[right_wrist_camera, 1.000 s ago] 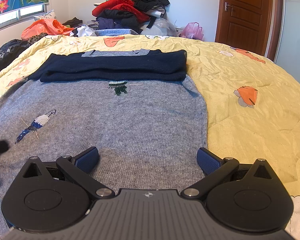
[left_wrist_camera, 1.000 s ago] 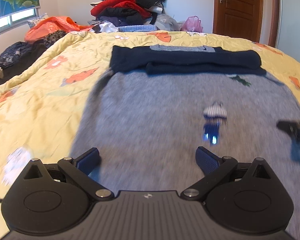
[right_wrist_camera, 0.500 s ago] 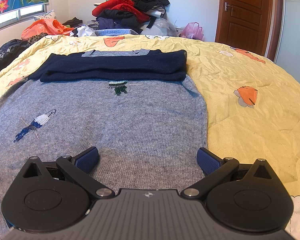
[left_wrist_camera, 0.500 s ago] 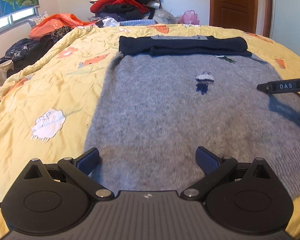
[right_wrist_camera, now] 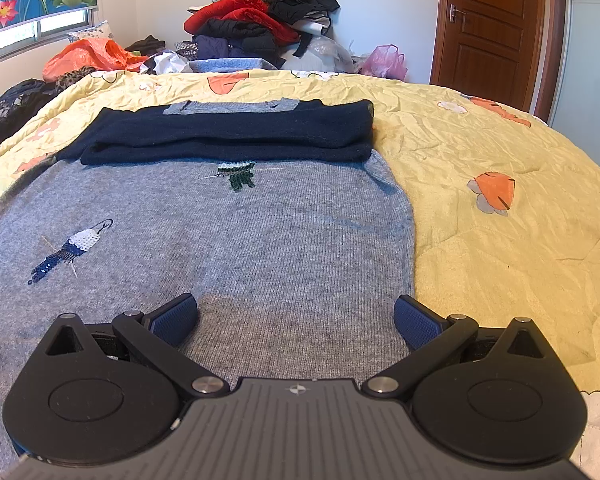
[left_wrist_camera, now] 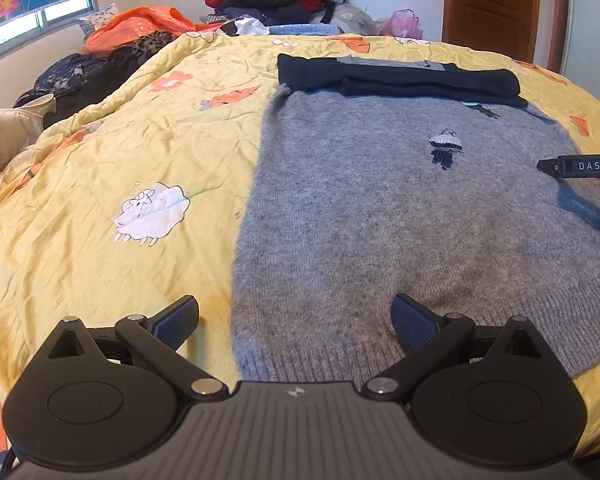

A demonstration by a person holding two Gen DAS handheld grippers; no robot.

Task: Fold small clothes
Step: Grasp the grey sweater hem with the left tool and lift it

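Covering the yellow quilt (right_wrist_camera: 500, 128), my grey sweater (right_wrist_camera: 260, 232) lies flat, its navy sleeves (right_wrist_camera: 228, 136) folded across the top. My left gripper (left_wrist_camera: 296, 316) straddles its hem corner, spread wide; my right gripper (right_wrist_camera: 296, 316) gapes, pinching nothing.

A yellow quilt (right_wrist_camera: 500, 152) covers the bed; heaped clothes (right_wrist_camera: 260, 20) and a brown door (right_wrist_camera: 488, 28) stand behind.
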